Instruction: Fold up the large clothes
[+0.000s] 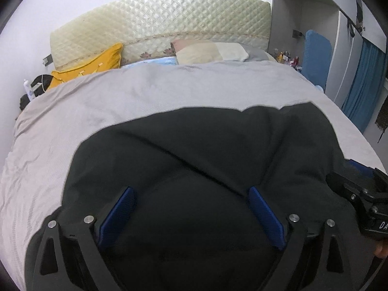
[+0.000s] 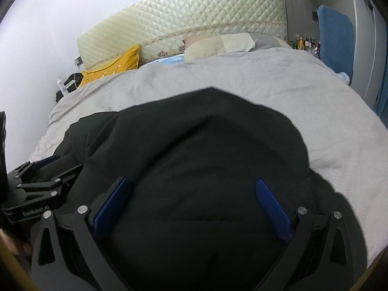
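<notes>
On the bed (image 1: pixel 121 101), a black garment (image 1: pixel 194 140) lies spread; above it, left gripper (image 1: pixel 191 191) and right gripper (image 2: pixel 192 181) hover side by side, jaws released.

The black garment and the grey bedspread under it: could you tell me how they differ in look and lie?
The black garment is near-black, while the grey bedspread is pale grey. The garment covers only the near part of the bed, with irregular edges and broad soft folds; the bedspread reaches back to the pillows and shows only fine wrinkles. The garment lies on top; the bedspread is beneath it. Both are soft cloth.
</notes>
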Action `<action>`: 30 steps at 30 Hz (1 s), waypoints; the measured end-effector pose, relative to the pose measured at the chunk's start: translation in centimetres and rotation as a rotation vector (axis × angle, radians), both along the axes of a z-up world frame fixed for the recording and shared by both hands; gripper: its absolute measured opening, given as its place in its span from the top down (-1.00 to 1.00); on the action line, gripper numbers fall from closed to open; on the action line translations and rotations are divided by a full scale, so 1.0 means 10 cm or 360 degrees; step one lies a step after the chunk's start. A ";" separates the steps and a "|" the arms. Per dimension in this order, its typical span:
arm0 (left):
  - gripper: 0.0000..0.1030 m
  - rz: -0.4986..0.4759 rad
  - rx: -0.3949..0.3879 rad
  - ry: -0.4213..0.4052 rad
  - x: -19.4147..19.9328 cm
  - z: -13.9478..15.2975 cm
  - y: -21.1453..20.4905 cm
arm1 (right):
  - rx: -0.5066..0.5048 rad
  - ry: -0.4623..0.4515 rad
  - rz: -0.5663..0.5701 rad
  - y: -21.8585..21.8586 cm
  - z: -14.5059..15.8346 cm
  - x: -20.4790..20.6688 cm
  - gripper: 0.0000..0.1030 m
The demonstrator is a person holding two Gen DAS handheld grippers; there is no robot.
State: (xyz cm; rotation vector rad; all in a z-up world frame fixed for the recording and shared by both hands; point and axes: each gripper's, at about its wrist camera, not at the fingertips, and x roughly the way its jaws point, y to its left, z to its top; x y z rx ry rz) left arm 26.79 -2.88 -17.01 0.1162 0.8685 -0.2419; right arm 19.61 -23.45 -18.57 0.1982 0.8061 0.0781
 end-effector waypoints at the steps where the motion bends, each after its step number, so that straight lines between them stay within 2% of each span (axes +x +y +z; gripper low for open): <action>1: -0.90 -0.0006 -0.0011 0.0008 0.03 -0.03 0.02 | 0.0001 -0.0007 0.0005 0.00 -0.02 0.00 -0.99; 6: -0.92 0.0011 -0.0042 -0.0010 0.11 -0.15 0.05 | -0.0022 -0.0060 0.0023 0.04 -0.14 0.10 -1.00; 12: -0.92 0.0014 -0.0015 -0.0029 0.06 -0.14 0.03 | -0.0026 -0.0049 0.0030 0.05 -0.17 0.08 -1.00; 17: -0.92 0.0041 0.0020 -0.0088 -0.08 -0.06 0.05 | -0.0006 -0.0043 0.0058 0.02 -0.09 0.01 -1.00; 24: -0.92 0.0086 0.0011 -0.0141 -0.23 0.12 0.23 | -0.0060 -0.0125 0.0066 -0.11 0.09 -0.26 -1.00; 30: -0.95 0.0176 -0.0002 -0.0239 -0.41 0.27 0.60 | -0.0171 -0.0181 -0.0059 -0.29 0.17 -0.41 -1.00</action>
